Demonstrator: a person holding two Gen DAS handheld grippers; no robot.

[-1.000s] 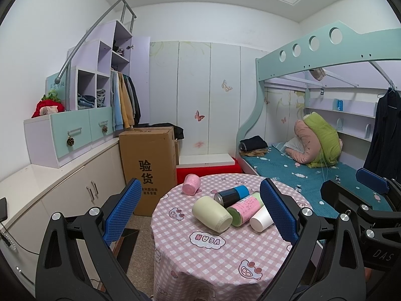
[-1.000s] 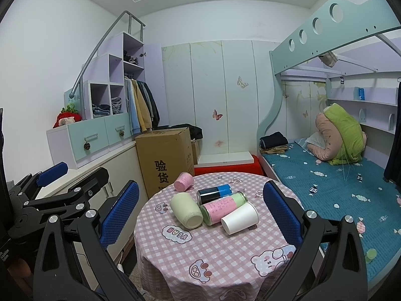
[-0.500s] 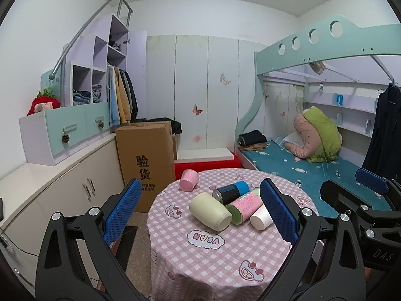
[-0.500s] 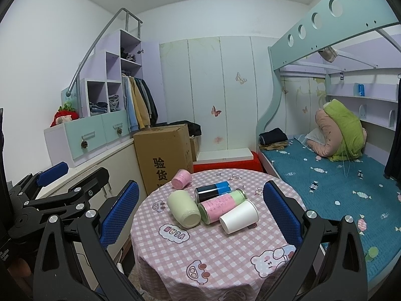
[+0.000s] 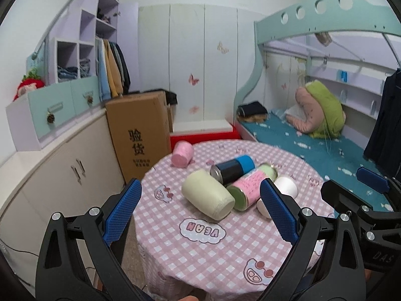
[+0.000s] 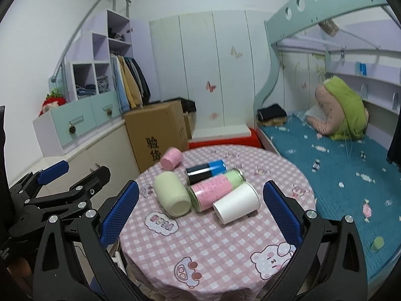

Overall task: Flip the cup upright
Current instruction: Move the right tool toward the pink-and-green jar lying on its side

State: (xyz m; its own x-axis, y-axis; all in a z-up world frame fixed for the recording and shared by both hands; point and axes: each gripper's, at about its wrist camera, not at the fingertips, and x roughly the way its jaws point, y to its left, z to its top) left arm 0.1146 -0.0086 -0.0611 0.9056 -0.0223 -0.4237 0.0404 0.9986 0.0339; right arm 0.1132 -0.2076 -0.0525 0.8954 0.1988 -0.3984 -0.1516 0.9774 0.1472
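1. Cups lie on their sides in a cluster near the middle of the round desk [image 6: 220, 250], which wears a pink checked cloth with cartoon prints
2. The pale green cup [image 5: 207, 194] lies at the left of the cluster, its open mouth turned toward the cameras; in the right wrist view it shows again [image 6: 172, 197]
3. Touching its right side is the pink and green cup [image 6: 216, 189], and behind that lies the black and blue cup [image 6: 205, 171]
4. The white cup [image 6: 236, 203] lies at the right of the cluster, against the pink and green one, mouth toward the near edge
5. A small pink cup [image 6: 171, 158] lies apart from the others, near the far left edge of the desk
6. The left gripper [image 5: 199, 214] hovers in front of the cluster with its jaws spread wide and nothing between the pads; the pale green cup sits just beyond the gap, nearer the middle than either pad
7. The right gripper [image 6: 200, 214] is likewise wide open and empty, apart from every cup; the white cup lies just beyond the gap, toward its right pad
8. A cardboard box [image 6: 160, 135] stands on the floor behind the desk, and a bed [image 6: 338, 165] runs along the right
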